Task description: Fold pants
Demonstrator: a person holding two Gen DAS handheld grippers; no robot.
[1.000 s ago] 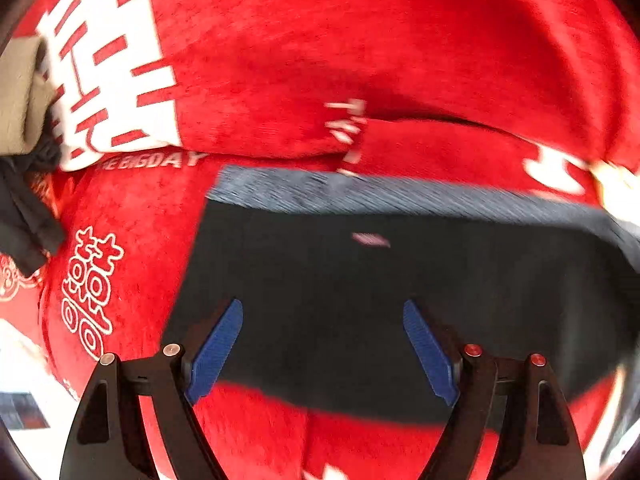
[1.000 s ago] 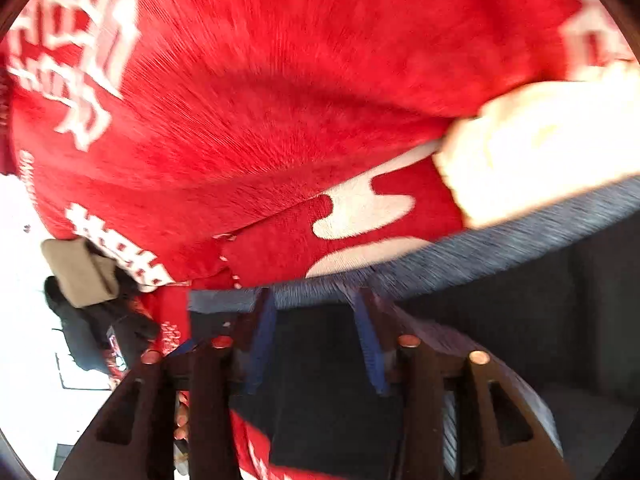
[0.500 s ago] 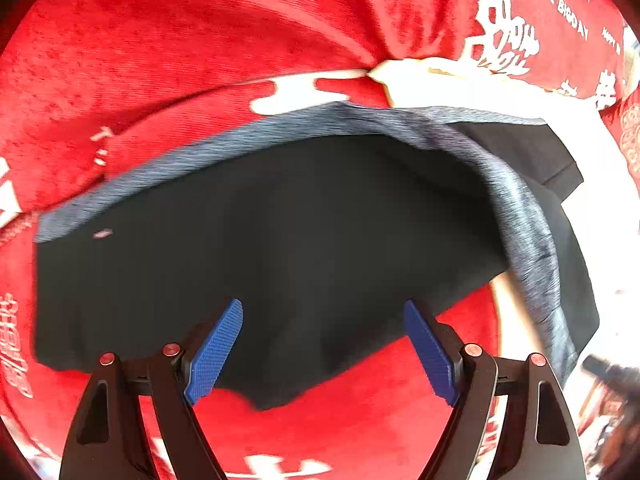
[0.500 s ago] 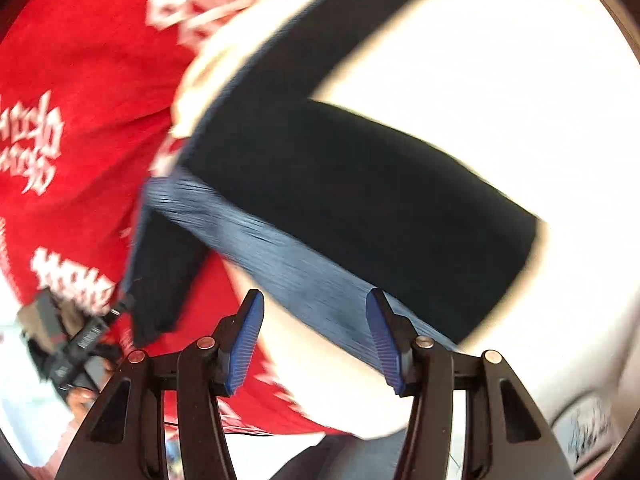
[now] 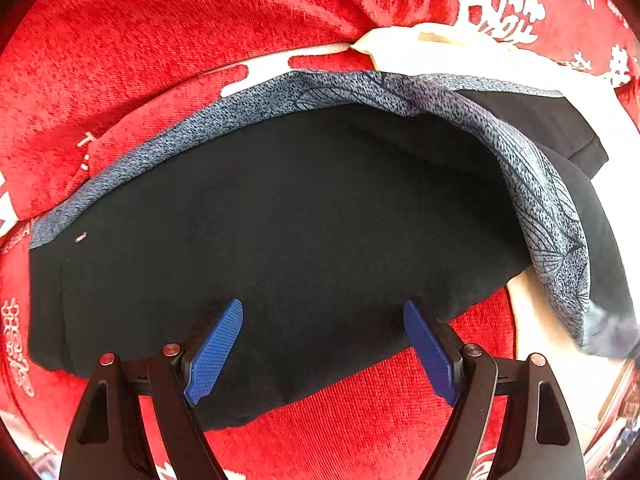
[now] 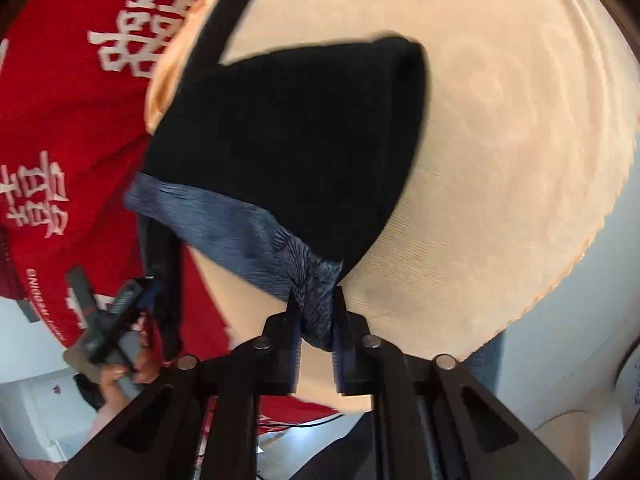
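The black pants (image 5: 300, 220) lie folded on the red blanket (image 5: 200, 40), and their grey-blue patterned band (image 5: 540, 200) curves along the top and right edge. Straight above the black cloth my left gripper (image 5: 322, 308) points down, open, with its blue pads apart and nothing pinched. In the right wrist view the pants (image 6: 300, 140) hang over the cream cover (image 6: 500, 160). My right gripper (image 6: 316, 300) is closing its jaws, and the bunched end of the patterned band (image 6: 248, 232) is squeezed between the pads.
The red blanket (image 6: 60, 100) with white lettering covers the left side; the cream quilted cover (image 5: 460, 56) lies at the right. A hand (image 6: 120, 368) holds the other gripper at the lower left. A pale floor shows beyond the cover's scalloped edge.
Both views slid along the pants toward the cream cover. The right gripper's jaws went from apart around the patterned band to pinched on it. The left gripper stayed open.
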